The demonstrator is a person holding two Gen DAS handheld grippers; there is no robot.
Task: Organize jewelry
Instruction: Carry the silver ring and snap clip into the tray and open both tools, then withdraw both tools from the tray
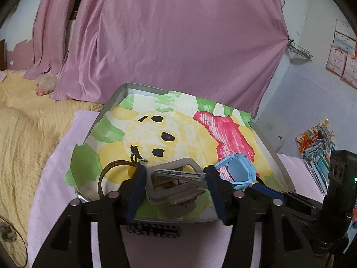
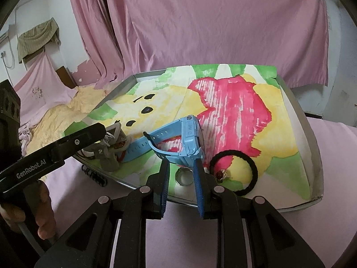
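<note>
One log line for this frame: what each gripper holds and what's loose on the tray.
left gripper: shut on box | right gripper: shut on blue watch | tray loose: hair tie, ring

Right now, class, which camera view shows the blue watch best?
The right wrist view: the blue watch sits in the middle, its body and both straps plain, held between the right gripper's fingers. The left wrist view shows only part of the watch, at the side, with its lower part hidden behind the left gripper's finger.
</note>
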